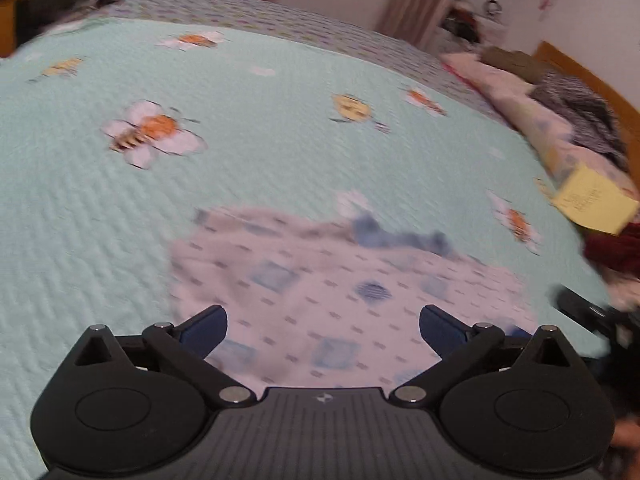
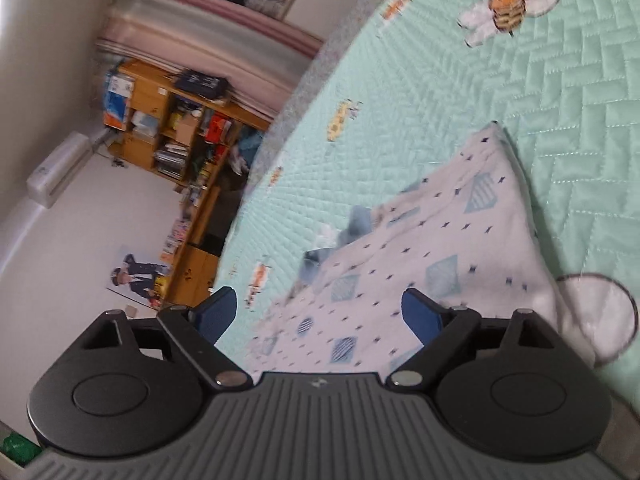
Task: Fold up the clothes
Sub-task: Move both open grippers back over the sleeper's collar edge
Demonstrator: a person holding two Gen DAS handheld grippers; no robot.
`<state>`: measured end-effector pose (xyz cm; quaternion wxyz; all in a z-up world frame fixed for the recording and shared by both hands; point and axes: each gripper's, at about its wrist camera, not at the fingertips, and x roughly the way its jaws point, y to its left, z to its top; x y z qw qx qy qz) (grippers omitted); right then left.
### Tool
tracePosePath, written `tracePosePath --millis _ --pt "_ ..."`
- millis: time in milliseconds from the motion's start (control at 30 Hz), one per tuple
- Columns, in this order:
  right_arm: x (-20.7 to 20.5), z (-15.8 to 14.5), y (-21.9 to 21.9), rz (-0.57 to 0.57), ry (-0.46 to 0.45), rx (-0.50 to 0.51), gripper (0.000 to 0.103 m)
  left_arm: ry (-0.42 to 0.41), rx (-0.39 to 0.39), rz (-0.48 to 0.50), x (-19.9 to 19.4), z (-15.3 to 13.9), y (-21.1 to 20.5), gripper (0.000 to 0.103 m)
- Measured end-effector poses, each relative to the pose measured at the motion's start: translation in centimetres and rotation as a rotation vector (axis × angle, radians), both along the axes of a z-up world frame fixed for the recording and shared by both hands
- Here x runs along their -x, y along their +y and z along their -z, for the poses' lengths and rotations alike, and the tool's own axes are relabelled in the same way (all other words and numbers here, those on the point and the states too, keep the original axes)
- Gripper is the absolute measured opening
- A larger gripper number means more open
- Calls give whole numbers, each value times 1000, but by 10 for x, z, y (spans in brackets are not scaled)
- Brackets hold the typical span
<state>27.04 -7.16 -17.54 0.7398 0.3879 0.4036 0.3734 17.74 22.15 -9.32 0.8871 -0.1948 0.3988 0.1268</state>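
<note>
A pale garment (image 1: 340,292) with small blue diamond prints and a blue collar lies folded on the mint quilt (image 1: 240,160). My left gripper (image 1: 323,330) hovers above its near edge, jaws wide apart, nothing between the blue pads. In the right wrist view the same garment (image 2: 432,248) stretches away from my right gripper (image 2: 320,316), which is rolled sideways and open, its pads apart over the cloth without pressing on it. The right gripper's black body (image 1: 588,312) shows at the right edge of the left wrist view.
Mint quilt (image 2: 520,100) with bee and flower prints covers the bed. Piled clothes (image 1: 576,120), a yellow box (image 1: 592,200) and a dark red garment (image 1: 616,248) lie along the right side by the headboard. A wooden shelf (image 2: 168,128) stands beyond the bed.
</note>
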Motion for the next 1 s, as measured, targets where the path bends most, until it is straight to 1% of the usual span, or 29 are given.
tracePosePath --millis 33,100,167,200,267,300,367,400,433,500,533,600,633,667,767,800,867,933,967,1000 --pt "1 -1 1 -6 -16 31 91 10 -18 -21 -2 0 4 102" --pt "1 -3 7 -25 -57 153 91 103 -83 -35 -12 14 2 102" --pt "-1 -6 17 -45 -121 281 86 178 -96 -12 -23 32 -2 101" --pt "0 -8 21 -49 -141 319 86 188 -109 -12 -23 37 -4 99" --pt "6 -19 27 -40 -186 344 86 205 -136 -12 -23 47 -9 99" --pt "11 -25 30 -38 -225 354 86 204 -153 -10 -22 46 -12 97" --pt "22 -38 35 -34 -312 377 86 198 -168 -9 -23 38 -14 87" --pt "26 -43 37 -25 -346 393 84 188 -185 -18 -23 33 -15 74" --pt "30 -48 38 -15 -380 409 79 182 -199 -26 -23 28 -16 70" --pt "33 -54 41 2 -416 444 78 174 -219 -42 -23 21 -16 69" --pt "34 -56 43 7 -429 451 75 170 -226 -50 -22 18 -15 64" --pt "32 -56 47 -6 -437 459 69 164 -238 -65 -21 13 -13 60" --pt "30 -54 49 -16 -435 475 63 160 -245 -73 -21 11 -13 54" --pt "27 -52 51 -26 -430 504 54 162 -240 -73 -20 10 -11 51" --pt "22 -46 60 -60 -407 552 48 162 -205 -70 -19 11 -6 50" --pt "22 -45 63 -76 -406 563 46 168 -210 -72 -20 12 -6 50" --pt "24 -43 73 -100 -414 599 35 192 -250 -70 -26 18 -7 45" --pt "24 -42 81 -114 -428 629 31 206 -277 -60 -32 20 -10 41" --pt "20 -40 82 -114 -417 632 26 212 -291 -55 -34 21 -12 41" --pt "15 -35 82 -112 -395 630 25 211 -304 -53 -37 21 -13 40"
